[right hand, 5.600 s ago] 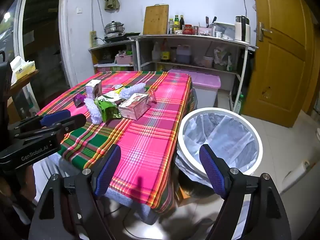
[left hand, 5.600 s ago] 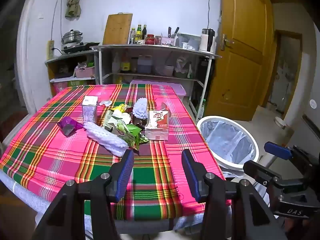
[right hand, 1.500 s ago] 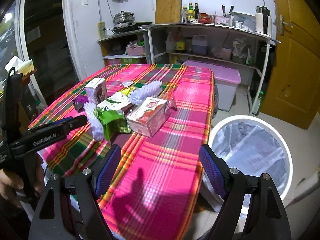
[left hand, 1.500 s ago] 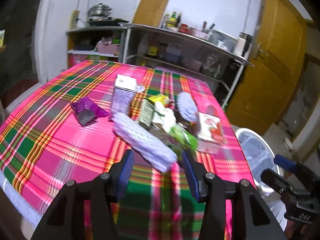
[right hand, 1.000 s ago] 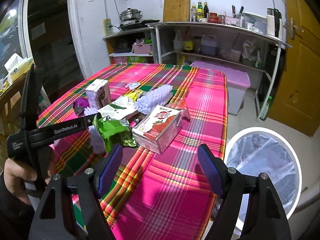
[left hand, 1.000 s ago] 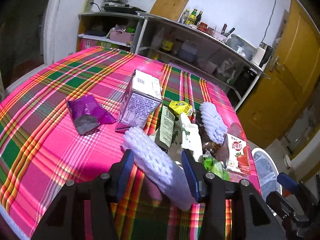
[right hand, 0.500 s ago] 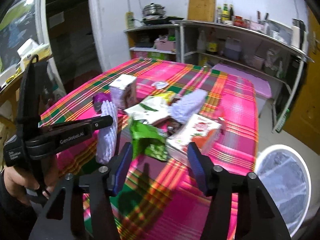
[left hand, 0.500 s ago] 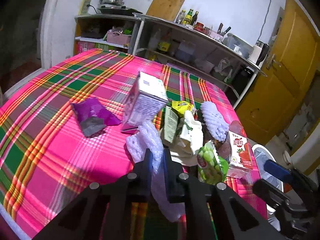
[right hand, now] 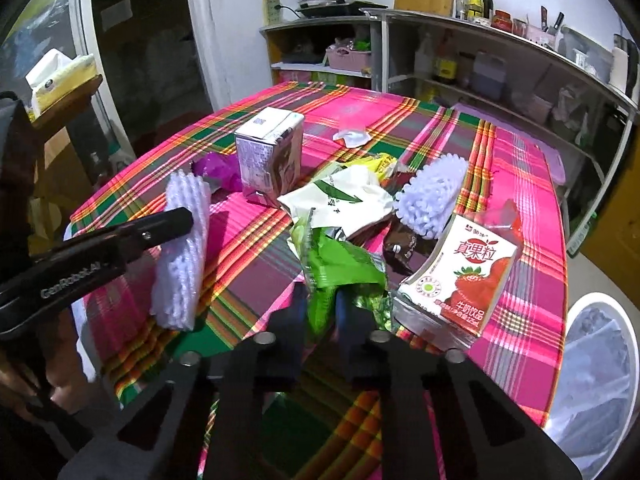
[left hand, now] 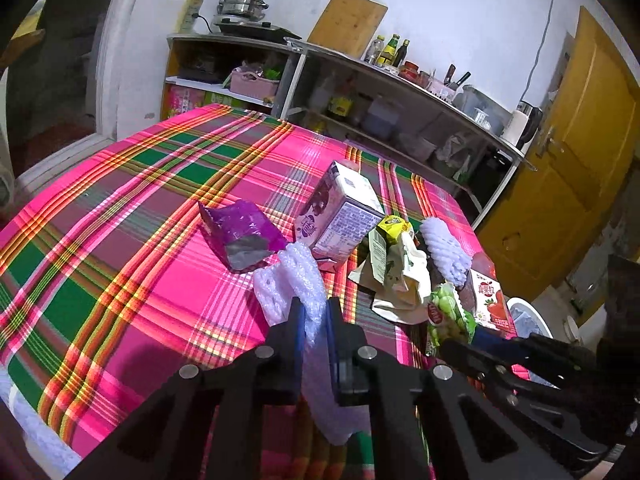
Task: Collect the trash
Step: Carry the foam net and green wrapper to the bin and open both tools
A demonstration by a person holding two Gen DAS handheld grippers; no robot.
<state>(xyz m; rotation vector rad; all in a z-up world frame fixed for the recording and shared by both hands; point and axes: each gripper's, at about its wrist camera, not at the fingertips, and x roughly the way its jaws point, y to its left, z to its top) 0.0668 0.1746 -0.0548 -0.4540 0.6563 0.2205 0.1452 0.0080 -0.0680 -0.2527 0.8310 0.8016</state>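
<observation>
Foam net [left hand: 298, 280] pinched in left gripper [left hand: 314, 320], hanging off the table [left hand: 120, 208]. Green wrapper [right hand: 340, 264] clamped in right gripper [right hand: 322, 304], lying in the litter pile beside the carton [right hand: 464, 276]. Risk: both are limp and thinly gripped; either could slip before reaching the bin [right hand: 600, 364] beyond the table's right edge.

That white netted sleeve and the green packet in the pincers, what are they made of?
The white sleeve looks like soft foam netting: matte, holed, squashed flat where the left gripper pinches it. The green packet seems thin plastic film, glossy and creased, silvery at its torn edge.
</observation>
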